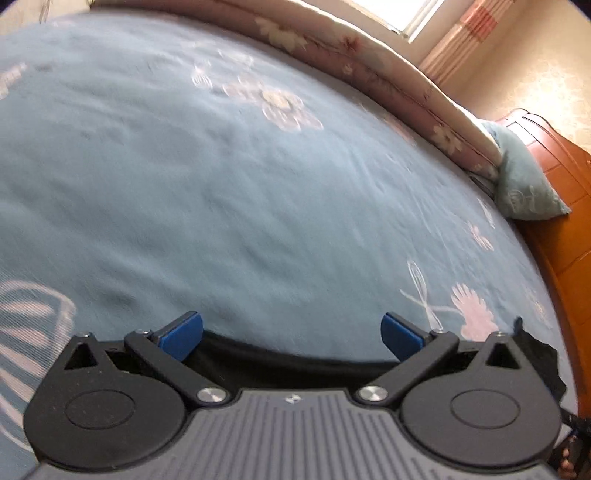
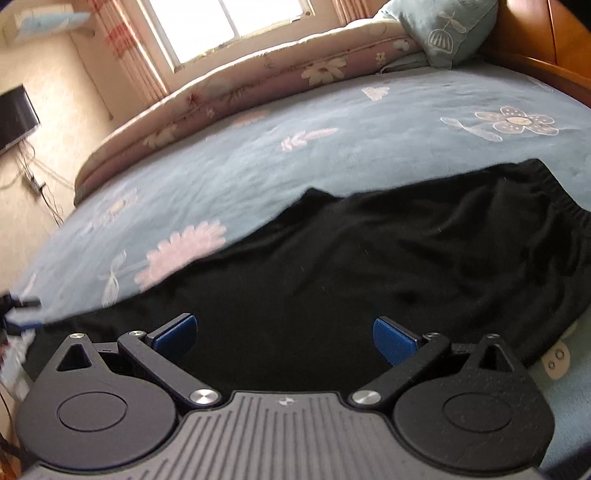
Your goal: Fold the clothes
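Black garment spread in right view only.

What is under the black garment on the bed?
The black garment lies directly on the blue floral bedspread, which shows around its edges. Anything between them is covered, so it cannot be seen.

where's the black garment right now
In the right wrist view, the black garment lies spread on the blue bedsheet, just ahead of the open right gripper.

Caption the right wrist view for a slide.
Open right gripper above black garment spread on the blue floral bedsheet, pillow by the headboard.
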`<action>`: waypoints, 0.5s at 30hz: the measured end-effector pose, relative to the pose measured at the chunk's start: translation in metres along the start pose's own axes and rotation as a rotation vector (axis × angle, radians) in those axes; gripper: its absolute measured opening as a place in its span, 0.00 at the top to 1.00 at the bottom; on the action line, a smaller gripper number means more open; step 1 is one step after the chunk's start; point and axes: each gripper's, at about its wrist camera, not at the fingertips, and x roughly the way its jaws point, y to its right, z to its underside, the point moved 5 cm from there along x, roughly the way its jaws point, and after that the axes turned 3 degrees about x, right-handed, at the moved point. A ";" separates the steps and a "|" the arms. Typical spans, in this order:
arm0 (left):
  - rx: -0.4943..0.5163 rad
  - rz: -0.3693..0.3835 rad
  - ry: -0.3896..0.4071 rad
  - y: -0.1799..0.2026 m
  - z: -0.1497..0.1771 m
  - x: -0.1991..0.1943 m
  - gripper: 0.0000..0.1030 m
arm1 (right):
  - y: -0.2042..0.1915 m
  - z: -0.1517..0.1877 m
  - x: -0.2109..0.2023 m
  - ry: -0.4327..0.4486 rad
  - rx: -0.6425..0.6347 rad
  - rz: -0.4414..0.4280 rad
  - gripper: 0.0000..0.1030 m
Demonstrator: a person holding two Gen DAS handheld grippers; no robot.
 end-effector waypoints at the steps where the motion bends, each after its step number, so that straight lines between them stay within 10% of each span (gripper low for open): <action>1: 0.005 0.013 0.004 0.000 -0.001 -0.005 0.01 | 0.001 0.003 0.001 -0.005 -0.002 -0.007 0.00; 9: 0.031 0.172 -0.041 0.010 0.043 -0.029 0.01 | 0.007 0.018 0.008 -0.005 -0.001 -0.111 0.00; 15: -0.046 0.056 -0.030 -0.012 0.043 -0.021 0.01 | 0.009 0.017 0.012 0.003 0.013 -0.118 0.00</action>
